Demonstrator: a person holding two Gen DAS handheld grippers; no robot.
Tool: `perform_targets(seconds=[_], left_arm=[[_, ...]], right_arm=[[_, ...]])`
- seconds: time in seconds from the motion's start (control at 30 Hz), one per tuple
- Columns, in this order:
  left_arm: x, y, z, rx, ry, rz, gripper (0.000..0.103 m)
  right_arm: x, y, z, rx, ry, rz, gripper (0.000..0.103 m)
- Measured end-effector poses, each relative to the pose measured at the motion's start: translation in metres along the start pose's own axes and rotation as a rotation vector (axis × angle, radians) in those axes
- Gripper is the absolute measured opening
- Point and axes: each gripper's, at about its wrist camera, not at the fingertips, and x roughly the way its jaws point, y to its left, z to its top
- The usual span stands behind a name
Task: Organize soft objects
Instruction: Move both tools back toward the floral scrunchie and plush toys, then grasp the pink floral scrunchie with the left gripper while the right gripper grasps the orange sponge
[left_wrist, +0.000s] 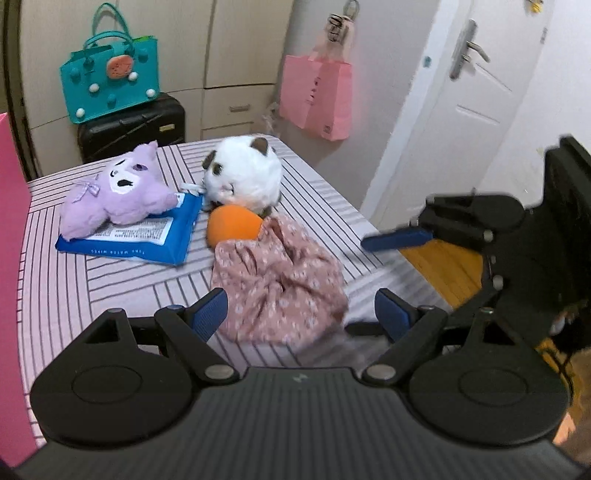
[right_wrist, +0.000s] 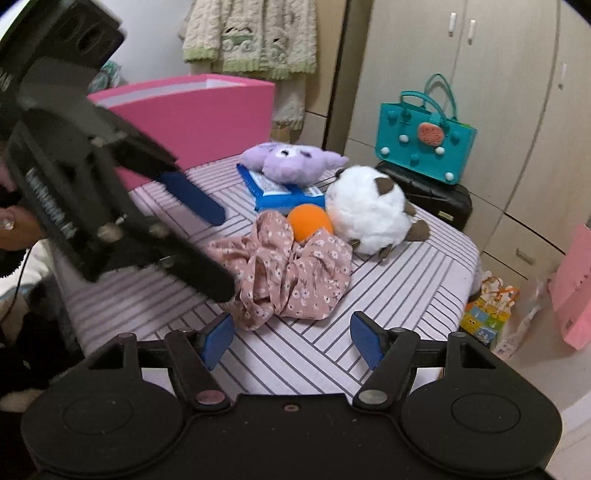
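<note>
The left gripper (left_wrist: 301, 312) hangs over the near edge of the striped tabletop (left_wrist: 122, 284) with its blue-padded fingers (left_wrist: 208, 314) spread wide and holding nothing. Directly ahead of them, with its near edge lying between the two pads, is the crumpled pink floral cloth (left_wrist: 279, 284). Just beyond the cloth, touching its far edge, sits the orange ball (left_wrist: 232, 227), and pressed against the ball from behind is the white round plush (left_wrist: 245, 173). Ahead and to the left of the fingers, the purple plush (left_wrist: 118, 190) lies on top of the blue wipes pack (left_wrist: 147, 240).

The right gripper (right_wrist: 293, 339) also has its fingers (right_wrist: 218, 339) parted and empty. From its own camera the floral cloth (right_wrist: 288, 266) lies just ahead of the pads, slightly toward the left one, not touching either. The orange ball (right_wrist: 309, 221) and white plush (right_wrist: 367, 208) are farther ahead, the purple plush (right_wrist: 291, 162) and wipes pack (right_wrist: 284, 195) behind them. A pink box (right_wrist: 195, 118) stands at the far left of the tabletop (right_wrist: 388, 295). A teal bag (right_wrist: 424, 144) rests on a black suitcase (right_wrist: 447, 205) beyond the far edge, ahead and to the right.

In the left camera the right gripper (left_wrist: 399, 238) shows to the right of the fingers, off the tabletop edge.
</note>
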Motion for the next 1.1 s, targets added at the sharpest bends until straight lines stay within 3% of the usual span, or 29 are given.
perform_targets(seconds=[0.2,0.47,0.63,0.77,0.83,0.97,1.07,1.1], left_arm=[[0.019,-0.01,0.01,-0.007,-0.051,0.091,0.087],[0.039,-0.002,0.015,-0.072,-0.041,0.139,0.087],[0.042,0.006,0.012,-0.117,-0.031,0.146,0.084],[0.045,0.011,0.007,-0.118,-0.02,0.181,0.083],[0.045,0.012,0.005,-0.113,-0.029,0.192,0.079],[0.046,0.01,0.003,-0.081,-0.036,0.224,0.058],[0.044,0.007,0.001,-0.056,-0.041,0.258,0.049],[0.044,0.007,0.0,-0.062,-0.047,0.257,0.041]], right_arm=[[0.02,-0.001,-0.003,0.009,-0.052,0.048,0.075],[0.027,0.007,0.001,0.033,-0.082,0.116,0.074],[0.026,0.007,-0.002,0.043,-0.092,0.135,0.073],[0.017,0.01,-0.006,-0.006,-0.086,0.1,0.072],[0.013,0.008,-0.007,-0.014,-0.078,0.087,0.072],[0.003,-0.004,-0.009,0.001,-0.065,0.072,0.072],[-0.005,-0.014,-0.007,0.033,-0.073,0.067,0.072],[-0.007,-0.016,-0.006,0.044,-0.079,0.061,0.072]])
